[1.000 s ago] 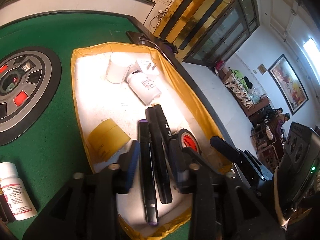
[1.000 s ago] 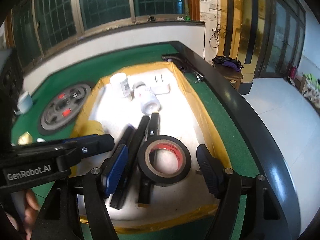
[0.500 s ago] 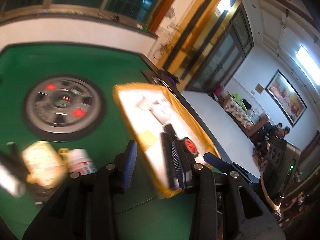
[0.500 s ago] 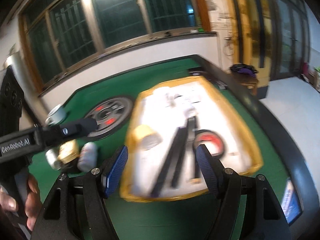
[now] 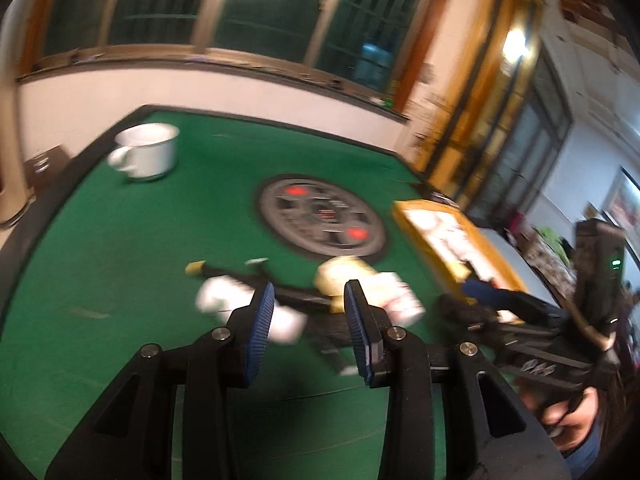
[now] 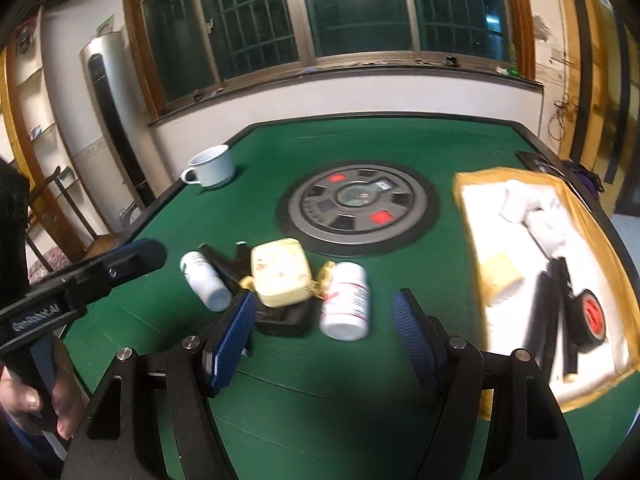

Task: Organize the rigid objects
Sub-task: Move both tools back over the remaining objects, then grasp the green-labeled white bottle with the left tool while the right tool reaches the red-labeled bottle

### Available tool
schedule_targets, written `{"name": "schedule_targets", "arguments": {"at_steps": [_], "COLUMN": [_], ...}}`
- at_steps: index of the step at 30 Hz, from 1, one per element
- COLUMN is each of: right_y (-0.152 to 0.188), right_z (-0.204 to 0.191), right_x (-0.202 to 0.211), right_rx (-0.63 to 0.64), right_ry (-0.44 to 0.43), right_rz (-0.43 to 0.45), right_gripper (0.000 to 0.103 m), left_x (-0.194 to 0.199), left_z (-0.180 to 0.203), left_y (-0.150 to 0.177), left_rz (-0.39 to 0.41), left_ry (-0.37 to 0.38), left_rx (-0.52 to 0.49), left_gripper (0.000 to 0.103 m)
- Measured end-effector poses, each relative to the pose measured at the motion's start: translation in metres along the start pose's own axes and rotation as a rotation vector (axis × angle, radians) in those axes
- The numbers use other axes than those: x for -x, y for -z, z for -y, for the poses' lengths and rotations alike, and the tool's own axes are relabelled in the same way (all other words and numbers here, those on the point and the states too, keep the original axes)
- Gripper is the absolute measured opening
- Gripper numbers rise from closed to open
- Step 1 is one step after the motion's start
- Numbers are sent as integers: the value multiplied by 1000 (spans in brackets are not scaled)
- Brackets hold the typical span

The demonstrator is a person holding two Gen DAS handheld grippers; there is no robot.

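A pile of loose objects lies on the green table: a white bottle with red print [image 6: 347, 300], a smaller white bottle [image 6: 205, 282], a pale yellow box [image 6: 280, 278] and a black object [image 6: 286, 318] under it. My right gripper [image 6: 320, 340] is open and empty just in front of the pile. My left gripper [image 5: 308, 332] is open and empty, hovering near the same blurred pile [image 5: 344, 280]. The yellow-rimmed tray [image 6: 464, 200] at the right holds black markers [image 6: 546, 316], a black tape roll [image 6: 590, 318], a yellow roll [image 6: 500, 276] and white bottles [image 6: 548, 228].
A round grey panel with red buttons [image 6: 356, 208] sits in the table's middle. A white mug [image 6: 210, 166] stands at the far left. The black table edge [image 6: 616, 232] runs along the right. The tray also shows in the left wrist view [image 5: 452, 236].
Both grippers have pulled back from over the tray and swung left toward the pile of loose objects. Both stay open and empty.
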State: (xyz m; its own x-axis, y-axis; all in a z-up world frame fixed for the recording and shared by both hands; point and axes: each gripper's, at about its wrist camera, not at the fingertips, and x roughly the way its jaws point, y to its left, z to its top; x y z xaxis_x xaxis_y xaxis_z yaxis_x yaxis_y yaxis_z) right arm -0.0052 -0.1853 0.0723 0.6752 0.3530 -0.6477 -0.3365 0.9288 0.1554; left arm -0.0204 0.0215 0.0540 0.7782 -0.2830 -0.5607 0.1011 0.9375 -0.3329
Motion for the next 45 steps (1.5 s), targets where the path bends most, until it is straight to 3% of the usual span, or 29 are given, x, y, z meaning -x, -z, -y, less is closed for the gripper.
{"name": "schedule_targets", "arguments": {"at_steps": [6, 12, 19, 22, 27, 30, 33, 36, 39, 41, 45], "right_y": [-3, -1, -2, -6, -11, -8, -5, -1, -1, 0, -1], "right_z": [-3, 20, 22, 21, 26, 31, 29, 36, 45, 49, 51], "right_x": [-11, -9, -26, -43, -75, -92, -93, -89, -86, -85, -83], "right_rx": [-21, -101, -61, -48, -43, -72, -48, -65, -69, -74, -91], "right_ry": [15, 33, 60, 73, 85, 40, 37, 12, 17, 26, 9], "right_rz": [-26, -61, -128, -167, -244, -295, -267, -211, -178, -173, -167], "right_gripper": [66, 66, 64, 56, 49, 46, 34, 33, 33, 33, 33], "left_x": [-18, -41, -45, -44, -43, -41, -39, -38, -48, -57, -77], "left_z": [-59, -82, -79, -79, -81, -78, -68, -50, -49, -54, -58], "left_y": [9, 24, 30, 31, 32, 32, 30, 26, 18, 14, 7], "left_rz": [-66, -120, -155, -162, -161, -163, -155, -158, -202, -234, -289], "left_ry": [1, -1, 4, 18, 23, 12, 37, 50, 79, 99, 54], "left_rx": [198, 267, 266, 266, 272, 257, 224, 183, 276, 375, 468], "left_gripper": [34, 34, 34, 34, 34, 34, 34, 35, 45, 45, 45]}}
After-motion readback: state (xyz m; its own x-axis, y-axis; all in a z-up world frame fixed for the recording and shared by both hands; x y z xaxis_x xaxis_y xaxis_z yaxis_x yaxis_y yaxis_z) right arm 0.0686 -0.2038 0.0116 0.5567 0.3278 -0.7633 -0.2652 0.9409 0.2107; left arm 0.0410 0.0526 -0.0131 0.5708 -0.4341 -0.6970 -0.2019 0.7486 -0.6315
